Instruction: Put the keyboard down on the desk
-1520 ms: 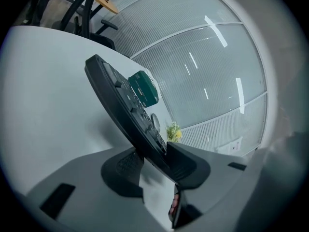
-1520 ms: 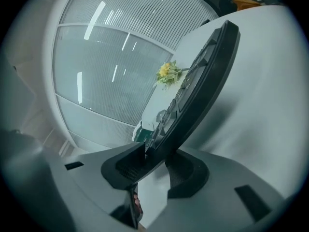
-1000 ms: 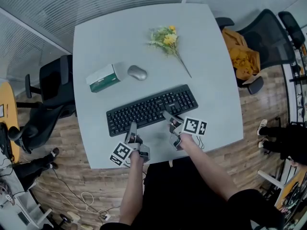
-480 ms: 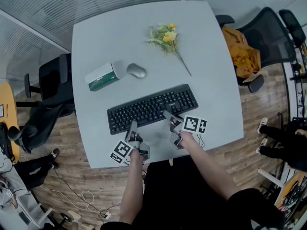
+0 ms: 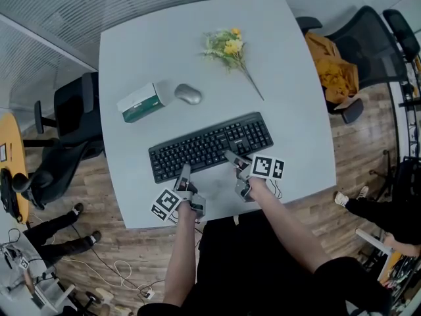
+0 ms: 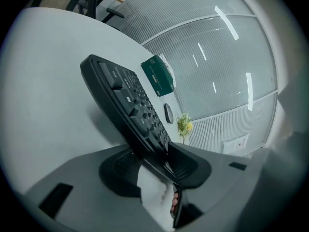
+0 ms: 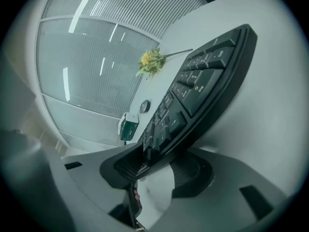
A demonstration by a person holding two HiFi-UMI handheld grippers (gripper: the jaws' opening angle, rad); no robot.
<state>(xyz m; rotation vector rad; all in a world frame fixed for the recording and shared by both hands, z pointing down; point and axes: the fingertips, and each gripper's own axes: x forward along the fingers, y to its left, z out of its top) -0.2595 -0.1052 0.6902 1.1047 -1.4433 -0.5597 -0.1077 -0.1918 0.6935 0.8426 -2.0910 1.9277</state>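
Legible markings: the green-and-white carton [image 5: 141, 103] carries white print on its green side, too small to read. The keyboard [image 5: 210, 147] has white key legends, and none reads with confidence in any view. Each gripper carries a cube of black-and-white square markers.

Layout, left to right:
- A black office chair [image 5: 71, 114] stands off the left edge of the desk [image 5: 151, 38].
- The carton lies on the desk at rear left. It looks closed and its contents cannot be told.
- A grey mouse [image 5: 189, 95] lies just beside the carton, apart from the keyboard.
- The left gripper [image 5: 183, 173] meets the near edge of the keyboard at its left part. Its jaws are opening with that edge between them. In the left gripper view one pad lies under the edge and the other over the keys, and both appear to touch.
- The black keyboard lies across the front half of the desk. Its far edge is on the surface and its near edge appears slightly raised.
- A sprig of yellow flowers [image 5: 227, 47] lies at rear centre, well apart from the keyboard.
- The right gripper [image 5: 233, 159] meets the near edge at the right part. Its jaws are also opening around that edge, with the pads seemingly in contact above and below.
- A second black chair [image 5: 368, 41] at the right holds an orange garment [image 5: 334, 72].

Nothing lies between the grippers and the keyboard.
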